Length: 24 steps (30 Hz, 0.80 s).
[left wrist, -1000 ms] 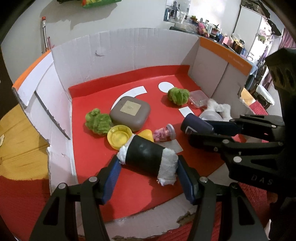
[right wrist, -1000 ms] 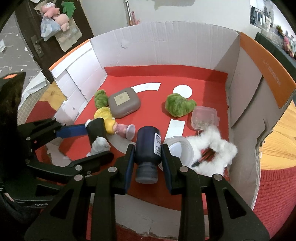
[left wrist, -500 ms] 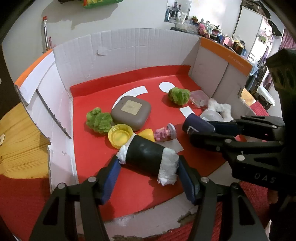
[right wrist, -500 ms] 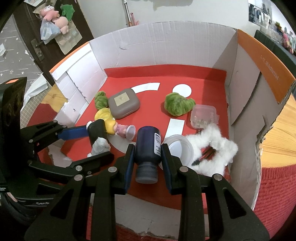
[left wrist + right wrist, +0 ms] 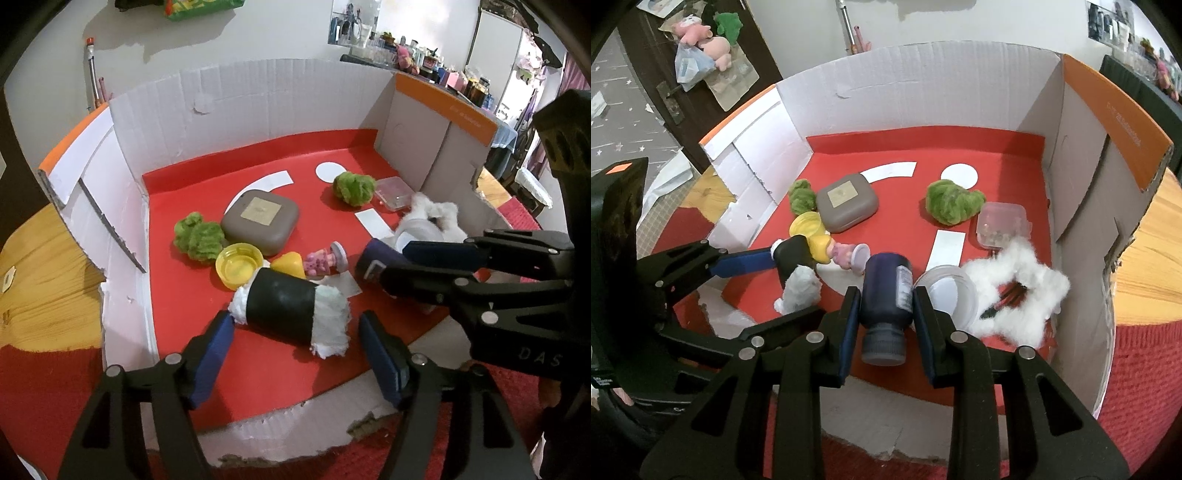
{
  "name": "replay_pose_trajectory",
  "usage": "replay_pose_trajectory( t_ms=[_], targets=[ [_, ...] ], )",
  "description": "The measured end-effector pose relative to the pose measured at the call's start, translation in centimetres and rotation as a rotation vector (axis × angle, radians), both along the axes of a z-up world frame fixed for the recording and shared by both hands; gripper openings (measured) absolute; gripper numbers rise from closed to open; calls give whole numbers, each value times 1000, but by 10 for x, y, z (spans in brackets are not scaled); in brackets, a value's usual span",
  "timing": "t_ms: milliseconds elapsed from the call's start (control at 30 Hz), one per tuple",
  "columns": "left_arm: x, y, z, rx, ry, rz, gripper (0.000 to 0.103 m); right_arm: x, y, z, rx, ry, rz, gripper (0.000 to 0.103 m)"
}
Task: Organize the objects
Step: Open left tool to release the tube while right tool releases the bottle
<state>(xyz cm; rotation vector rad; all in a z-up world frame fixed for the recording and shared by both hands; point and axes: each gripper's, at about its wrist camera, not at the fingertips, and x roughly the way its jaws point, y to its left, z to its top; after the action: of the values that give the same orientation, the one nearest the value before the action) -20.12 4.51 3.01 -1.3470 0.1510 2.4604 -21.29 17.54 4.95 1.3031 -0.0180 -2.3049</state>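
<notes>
The black roll [image 5: 793,257] hides part of the yellow cap [image 5: 806,226]; cotton wool [image 5: 1021,291] covers most of a dark object behind it.

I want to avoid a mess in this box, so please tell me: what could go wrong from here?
1. The left hand-held gripper has just been opening; the black roll with white ends lies free between its jaws and may roll into the yellow cap.
2. The right hand-held gripper holds the dark bottle cap toward the camera; it may slip or knock the white lid beside it.
</notes>
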Motion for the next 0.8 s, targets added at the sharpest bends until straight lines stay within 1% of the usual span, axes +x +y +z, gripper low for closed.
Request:
replay_pose_trajectory(
  t_ms=[100,200,367,400,467,500,800],
  targets=[
    [4,1,4,0,12,-3,76,3,1,4,-9,11,-7,29],
    [8,1,8,-10,37,6,81,6,2,9,-17,21,-12,29],
    [16,-4,14,-13,67,38,82,15,5,15,-28,48,-32,30],
    [17,-6,15,-15,77,50,82,18,5,16,-26,57,-39,31],
    [20,-8,17,-19,93,71,82,23,5,18,-12,80,-54,49],
    [21,-9,18,-21,103,83,82,26,5,19,-5,99,-65,61],
    [31,-22,22,-11,160,179,82,46,15,27,-30,175,-147,62]
  ],
)
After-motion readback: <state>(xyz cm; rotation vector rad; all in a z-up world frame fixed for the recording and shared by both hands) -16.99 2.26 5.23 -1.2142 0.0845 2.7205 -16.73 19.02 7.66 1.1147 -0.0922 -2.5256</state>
